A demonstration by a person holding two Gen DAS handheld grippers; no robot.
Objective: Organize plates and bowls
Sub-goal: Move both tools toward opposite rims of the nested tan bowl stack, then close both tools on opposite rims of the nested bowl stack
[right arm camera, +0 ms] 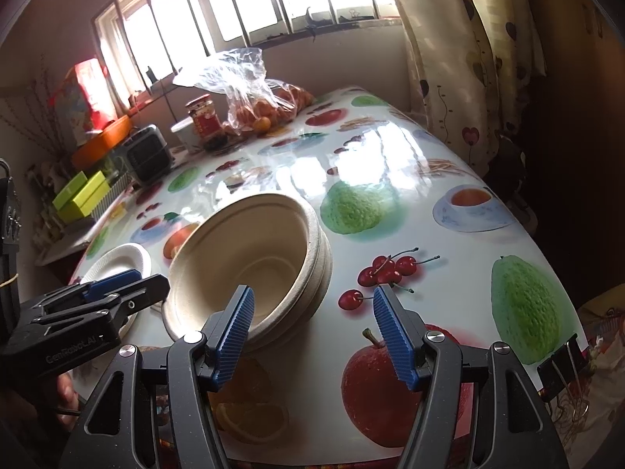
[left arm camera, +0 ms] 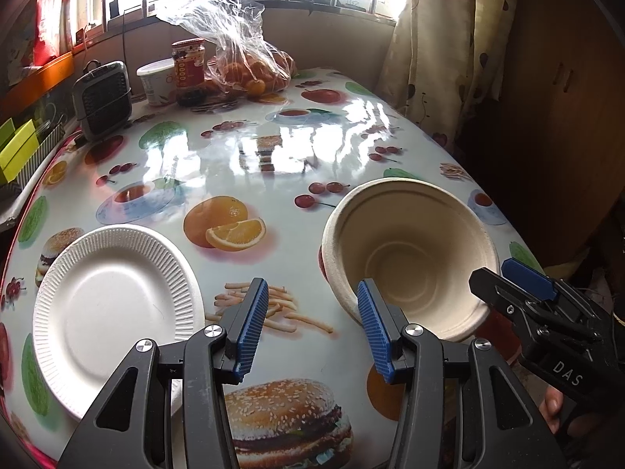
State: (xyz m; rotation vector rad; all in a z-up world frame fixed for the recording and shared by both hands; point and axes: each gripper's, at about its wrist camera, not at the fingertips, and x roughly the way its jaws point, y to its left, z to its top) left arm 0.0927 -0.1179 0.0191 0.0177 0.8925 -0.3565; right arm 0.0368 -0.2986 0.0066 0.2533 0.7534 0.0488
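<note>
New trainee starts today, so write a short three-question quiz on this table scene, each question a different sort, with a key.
1. True or false: the left gripper is clamped on the white plates.
2. Multiple choice: the beige bowls are A) nested in a stack, B) spread apart across the table, C) upside down.
3. Fill in: at the far end of the table, the clear plastic bag holds ____.

Key
1. False. Its jaws stand open over the tablecloth, with nothing between them.
2. A. Several rims show one inside another in the right wrist view.
3. Oranges.
</note>
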